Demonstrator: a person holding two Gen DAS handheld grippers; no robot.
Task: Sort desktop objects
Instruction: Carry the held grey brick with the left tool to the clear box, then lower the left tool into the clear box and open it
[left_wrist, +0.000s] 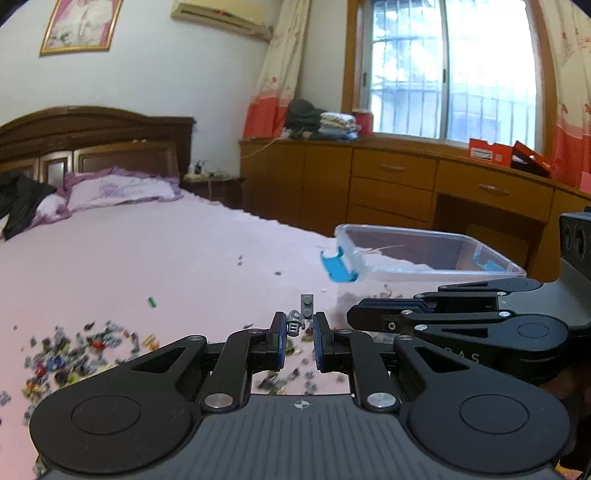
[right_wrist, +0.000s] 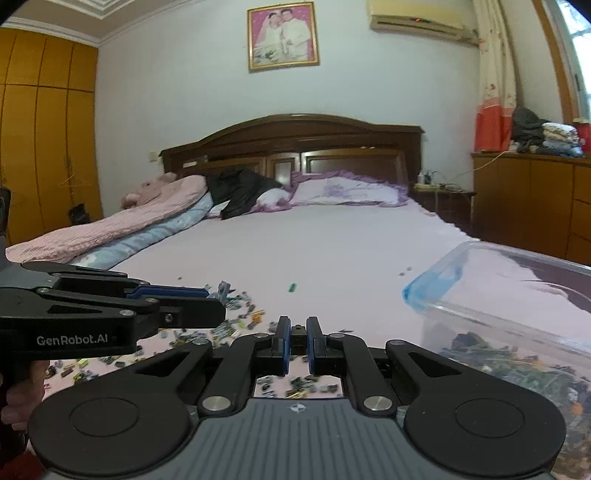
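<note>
My left gripper (left_wrist: 300, 325) is shut on a small grey toy-brick piece (left_wrist: 303, 312) that sticks up between its tips, held above the pink bed sheet. My right gripper (right_wrist: 296, 334) is shut on a small dark brick piece (right_wrist: 297, 329). Many small coloured bricks (left_wrist: 74, 350) lie scattered on the sheet at the left; they also show in the right wrist view (right_wrist: 229, 325). A clear plastic box (left_wrist: 424, 251) with blue clips stands on the bed to the right; in the right wrist view the box (right_wrist: 517, 321) holds several bricks.
The right gripper's body (left_wrist: 461, 321) shows at the right of the left wrist view, and the left gripper's body (right_wrist: 92, 317) at the left of the right wrist view. Pillows and a folded quilt (right_wrist: 129, 229) lie at the bed's head. Wooden cabinets (left_wrist: 388, 181) stand beyond the bed.
</note>
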